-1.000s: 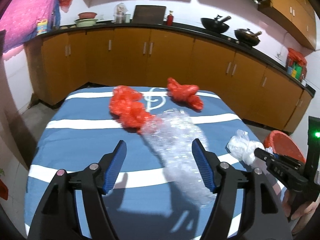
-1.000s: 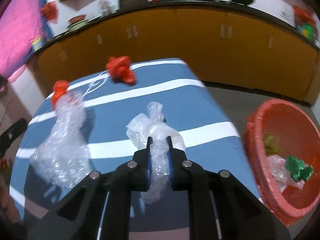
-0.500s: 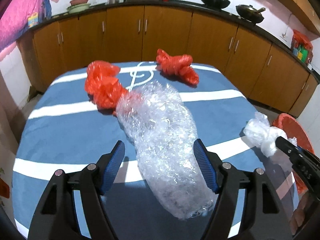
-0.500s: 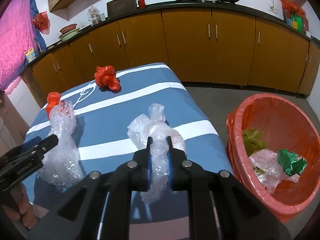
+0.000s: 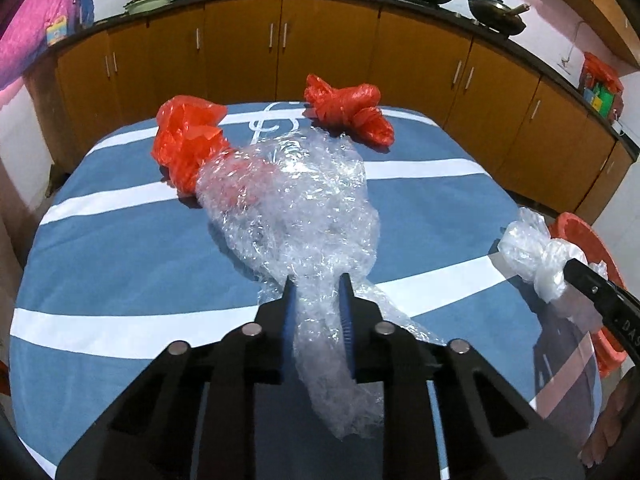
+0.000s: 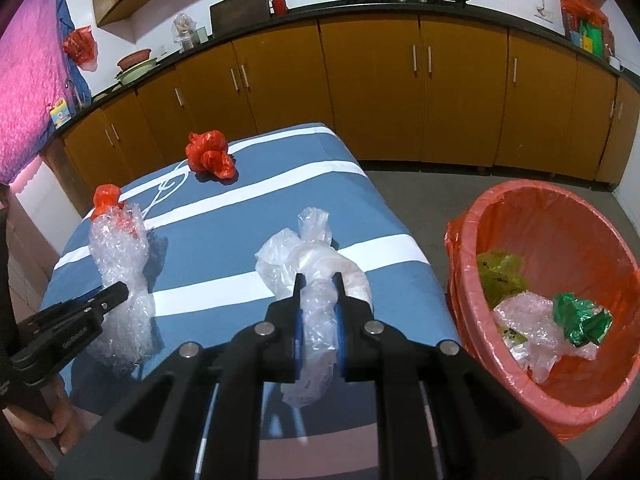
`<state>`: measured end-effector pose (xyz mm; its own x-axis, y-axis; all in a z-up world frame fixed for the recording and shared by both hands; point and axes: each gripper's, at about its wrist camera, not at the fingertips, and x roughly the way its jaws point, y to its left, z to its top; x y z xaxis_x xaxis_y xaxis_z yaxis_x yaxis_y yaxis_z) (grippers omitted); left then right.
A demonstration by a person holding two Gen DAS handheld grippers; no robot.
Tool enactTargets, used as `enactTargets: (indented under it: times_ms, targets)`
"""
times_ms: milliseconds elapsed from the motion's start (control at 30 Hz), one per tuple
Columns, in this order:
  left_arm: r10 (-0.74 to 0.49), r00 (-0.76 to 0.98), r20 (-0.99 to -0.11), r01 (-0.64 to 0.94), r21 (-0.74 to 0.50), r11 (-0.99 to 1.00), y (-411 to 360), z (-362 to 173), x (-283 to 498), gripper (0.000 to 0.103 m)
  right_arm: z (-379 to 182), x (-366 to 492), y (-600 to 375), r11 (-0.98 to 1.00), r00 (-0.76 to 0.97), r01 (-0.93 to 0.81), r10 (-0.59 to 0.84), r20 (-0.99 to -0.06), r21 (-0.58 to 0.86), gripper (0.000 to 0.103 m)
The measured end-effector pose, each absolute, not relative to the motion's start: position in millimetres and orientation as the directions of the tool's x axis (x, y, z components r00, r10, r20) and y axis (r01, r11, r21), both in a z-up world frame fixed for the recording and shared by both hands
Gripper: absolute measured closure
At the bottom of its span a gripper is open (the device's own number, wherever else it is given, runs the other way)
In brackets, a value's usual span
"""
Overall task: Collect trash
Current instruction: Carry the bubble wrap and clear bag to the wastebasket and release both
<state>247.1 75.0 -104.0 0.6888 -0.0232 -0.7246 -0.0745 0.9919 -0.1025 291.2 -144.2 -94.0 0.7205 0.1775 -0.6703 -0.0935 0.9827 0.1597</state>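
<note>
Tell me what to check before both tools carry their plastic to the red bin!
1. Left tool has just been closing and now squeezes the bubble wrap: ok.
2. Right tool pinches the clear plastic bag: ok.
3. Bubble wrap free of the red bag at its far end: cannot tell.
4. Red bin open, with room inside: ok.
5. Table all cleaned: not ok, the knotted red bag also remains.
</note>
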Motion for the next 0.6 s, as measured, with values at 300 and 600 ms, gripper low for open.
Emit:
enactTargets:
  times_ms: [300, 600]
  targets:
    - [-0.030, 0.737, -0.675, -0.060, -0.109, 0.992, 71, -77, 240, 0.086, -81, 283, -152, 0.981, 0.741, -0.091, 0.183, -0.646, 0.173, 0.090]
    - [-0.043, 0.768, -0.639, -0.028, -0.101, 0.994, 57, -57, 234, 0.086, -64, 267, -163, 0.978, 0.768, -0.090, 0.187, -0.612, 0.187, 0.090]
